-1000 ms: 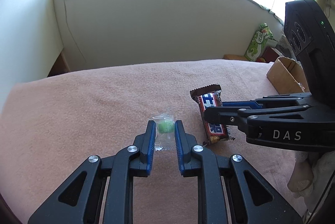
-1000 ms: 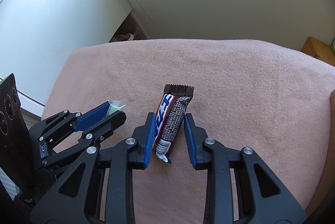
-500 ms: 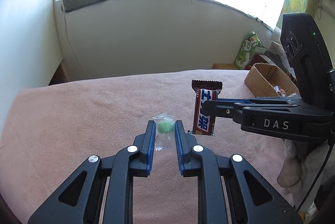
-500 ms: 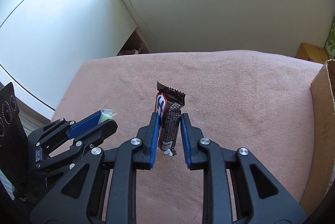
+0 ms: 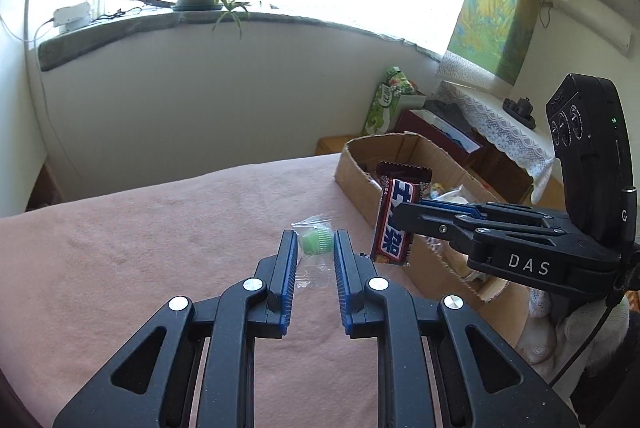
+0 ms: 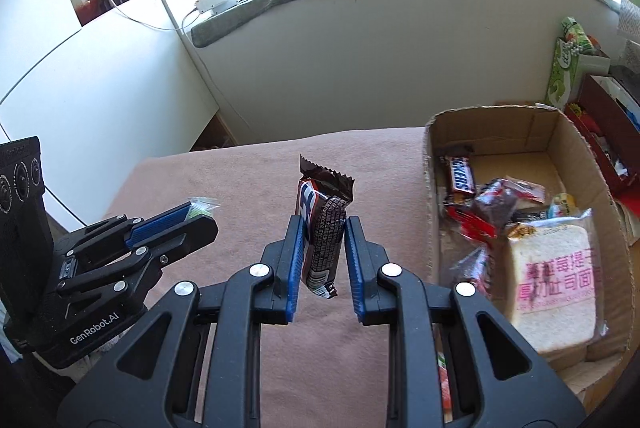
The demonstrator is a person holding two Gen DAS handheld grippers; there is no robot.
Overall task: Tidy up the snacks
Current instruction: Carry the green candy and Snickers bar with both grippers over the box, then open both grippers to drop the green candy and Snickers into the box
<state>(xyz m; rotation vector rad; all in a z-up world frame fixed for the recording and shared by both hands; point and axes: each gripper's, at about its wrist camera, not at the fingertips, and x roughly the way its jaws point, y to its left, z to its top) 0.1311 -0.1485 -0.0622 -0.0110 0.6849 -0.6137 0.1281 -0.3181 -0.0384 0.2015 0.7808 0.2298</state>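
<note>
Left hand-held gripper [image 5: 316, 255] clamped on candy [image 5: 317, 242]: small, light, crinkly clear wrapper, likely slippery; best gripped across green sweet.

Right hand-held gripper [image 6: 323, 243] held bar [image 6: 323, 233] upright at mid-length; jaws had just been closing on it. Light, fairly stiff, glossy wrapper.

Both above pink-covered desk [image 6: 224, 180].

Box [image 6: 430, 164] at 3 o'clock of bar, open, holding Snickers [image 6: 461, 172], bread [image 6: 554, 278], mixed wrappers.

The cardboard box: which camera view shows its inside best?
The right wrist view: the cardboard box is seen from above, with packaged bread and other snacks inside. The left wrist view shows mostly its side wall.
</note>
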